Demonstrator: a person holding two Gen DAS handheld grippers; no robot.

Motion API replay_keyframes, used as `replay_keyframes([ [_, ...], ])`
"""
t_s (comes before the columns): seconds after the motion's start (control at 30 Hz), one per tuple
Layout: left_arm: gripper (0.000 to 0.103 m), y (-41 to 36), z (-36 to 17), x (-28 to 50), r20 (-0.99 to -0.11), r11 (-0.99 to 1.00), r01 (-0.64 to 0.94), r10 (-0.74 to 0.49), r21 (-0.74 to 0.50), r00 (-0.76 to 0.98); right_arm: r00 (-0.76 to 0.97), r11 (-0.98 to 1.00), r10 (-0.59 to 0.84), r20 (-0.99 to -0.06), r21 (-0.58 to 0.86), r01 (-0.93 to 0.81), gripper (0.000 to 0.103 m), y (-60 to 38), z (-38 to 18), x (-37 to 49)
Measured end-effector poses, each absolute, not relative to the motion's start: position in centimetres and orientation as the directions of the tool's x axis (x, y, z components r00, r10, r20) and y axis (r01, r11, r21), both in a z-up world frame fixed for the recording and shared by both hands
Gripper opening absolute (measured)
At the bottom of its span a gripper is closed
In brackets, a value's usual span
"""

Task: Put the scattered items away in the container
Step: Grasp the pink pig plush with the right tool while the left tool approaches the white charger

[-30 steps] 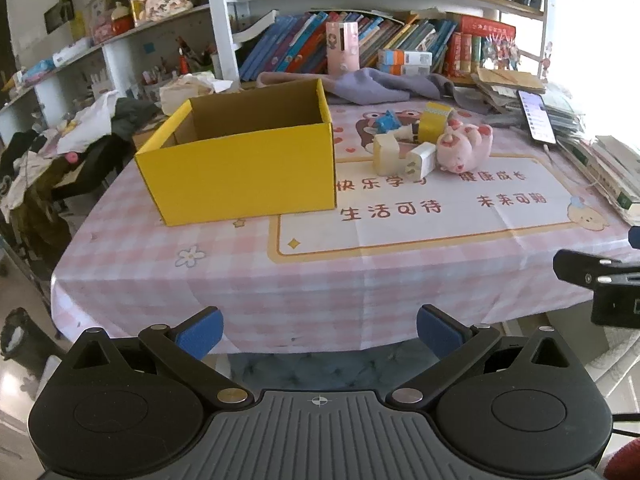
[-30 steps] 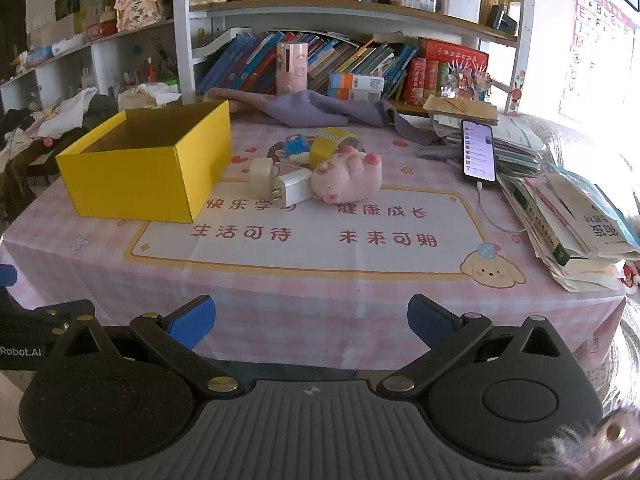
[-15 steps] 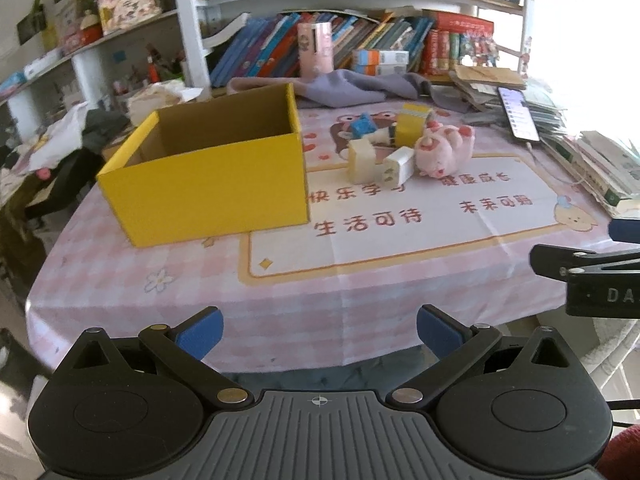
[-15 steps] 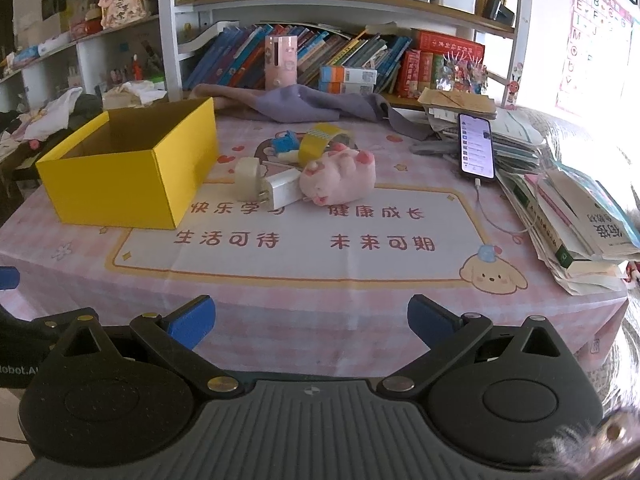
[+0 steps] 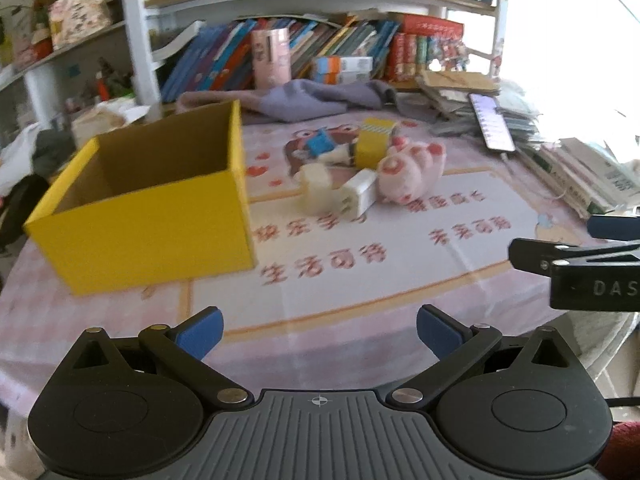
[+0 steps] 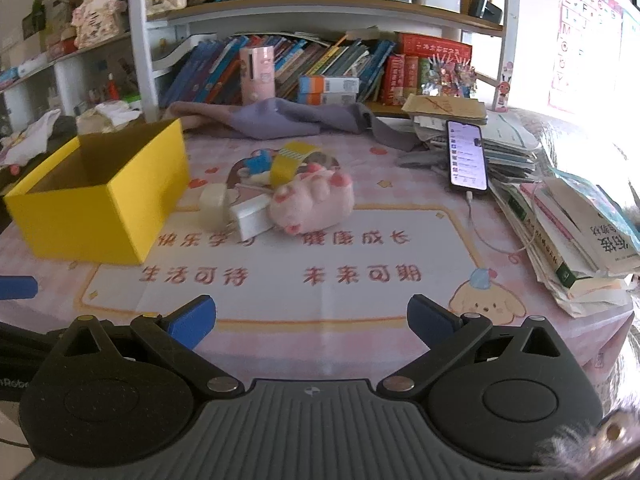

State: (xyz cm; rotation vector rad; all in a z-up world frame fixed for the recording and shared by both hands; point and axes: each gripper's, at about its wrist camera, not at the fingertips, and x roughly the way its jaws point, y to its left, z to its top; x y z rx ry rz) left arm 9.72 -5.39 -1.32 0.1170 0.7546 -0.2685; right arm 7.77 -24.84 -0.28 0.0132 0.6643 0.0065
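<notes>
in the left wrist view, our left tool (image 5: 318, 332) sits at the bottom of the frame, fingers spread wide and holding nothing. the yellow box (image 5: 160, 216) stands open at centre left on the bench (image 5: 360, 300). the scattered items cluster right of it, at upper centre: a white charger (image 5: 360, 196), a pink plush pig (image 5: 412, 172) and a yellow tape roll (image 5: 374, 146), all well ahead of the fingertips.

in the right wrist view, our right tool (image 6: 312, 320) is likewise spread and empty. the pig (image 6: 316, 202) lies almost dead ahead at centre frame, its long axis running left to right, with the charger (image 6: 252, 216) touching its left side and the box (image 6: 100, 196) at far left. we judge the right tool better lined up for the pig.
</notes>
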Motion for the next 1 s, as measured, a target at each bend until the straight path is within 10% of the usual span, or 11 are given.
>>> replay_keyframes([
  [1.0, 0.103, -15.2, -2.2, 22.7, -0.759, 0.961, 0.265, -0.113, 0.081, 0.641, 0.659, 0.955, 0.237, -0.714, 0.045, -0.294, 0.103, -29.4, -1.9, 27.0],
])
